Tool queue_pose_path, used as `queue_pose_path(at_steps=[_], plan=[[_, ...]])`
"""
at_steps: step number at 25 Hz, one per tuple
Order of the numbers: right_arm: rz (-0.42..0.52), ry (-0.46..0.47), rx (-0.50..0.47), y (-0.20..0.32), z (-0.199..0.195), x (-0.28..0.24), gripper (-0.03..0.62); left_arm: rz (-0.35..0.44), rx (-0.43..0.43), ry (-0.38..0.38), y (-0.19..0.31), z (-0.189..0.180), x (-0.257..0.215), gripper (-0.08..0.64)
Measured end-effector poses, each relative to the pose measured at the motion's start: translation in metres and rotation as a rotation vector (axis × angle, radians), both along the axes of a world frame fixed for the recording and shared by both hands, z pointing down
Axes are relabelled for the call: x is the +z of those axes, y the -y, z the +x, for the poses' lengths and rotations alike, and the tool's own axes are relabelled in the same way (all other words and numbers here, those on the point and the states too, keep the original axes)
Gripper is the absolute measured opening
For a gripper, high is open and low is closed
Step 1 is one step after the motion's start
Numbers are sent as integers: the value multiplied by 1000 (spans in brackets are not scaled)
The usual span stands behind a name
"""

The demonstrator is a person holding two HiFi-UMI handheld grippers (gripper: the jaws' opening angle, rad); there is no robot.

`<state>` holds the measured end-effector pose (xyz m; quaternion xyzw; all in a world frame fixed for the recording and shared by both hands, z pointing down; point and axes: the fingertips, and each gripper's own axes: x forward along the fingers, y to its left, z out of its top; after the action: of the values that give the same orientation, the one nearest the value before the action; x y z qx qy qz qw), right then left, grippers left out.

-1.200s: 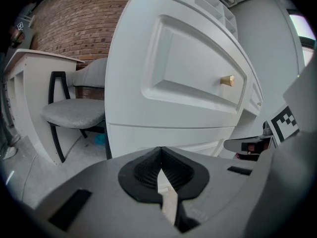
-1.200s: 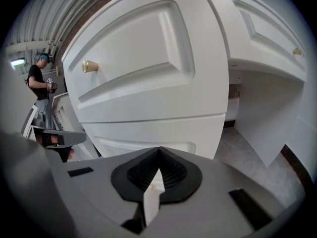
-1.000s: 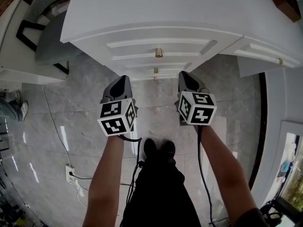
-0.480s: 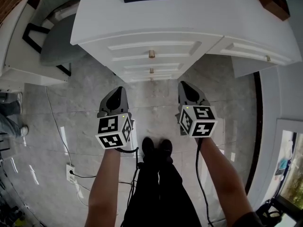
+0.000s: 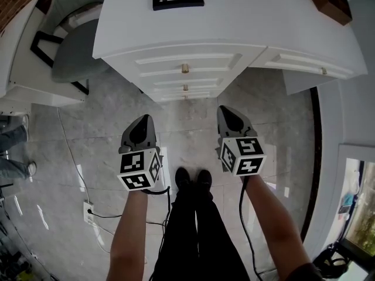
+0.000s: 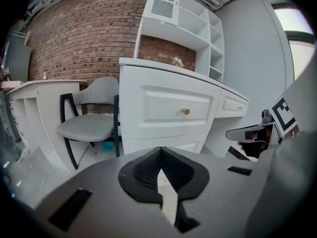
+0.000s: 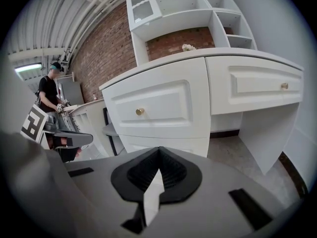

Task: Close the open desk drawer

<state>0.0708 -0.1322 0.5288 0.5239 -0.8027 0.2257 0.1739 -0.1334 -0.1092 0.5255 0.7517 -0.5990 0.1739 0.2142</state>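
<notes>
Bright, even daylight, flat and soft. Whitest on the surface (image 5: 234, 16) ahead of the jaws, nearly washed out. Thin shadow beneath its front edge. Pale streaks of glare on the glossy floor (image 5: 76, 177), left of the left gripper (image 5: 142, 122) jaws. Strong bowing at the edges and black corners in both gripper views. Blown-out window (image 6: 297, 29) up right of the jaws. Jaws themselves soft, close to the lens; sharp beyond.
</notes>
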Motion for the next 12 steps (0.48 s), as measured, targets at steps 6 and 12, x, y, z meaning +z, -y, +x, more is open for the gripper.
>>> queue_pose_path(at_steps=[6,12], plan=[[0,-2,-16,-3,-1,-10,5,-3,7,14,-8,-5,-12,9],[-4,2,-15,-7,-1,-14,5,-7,17,23,-13,-7,-17,9]])
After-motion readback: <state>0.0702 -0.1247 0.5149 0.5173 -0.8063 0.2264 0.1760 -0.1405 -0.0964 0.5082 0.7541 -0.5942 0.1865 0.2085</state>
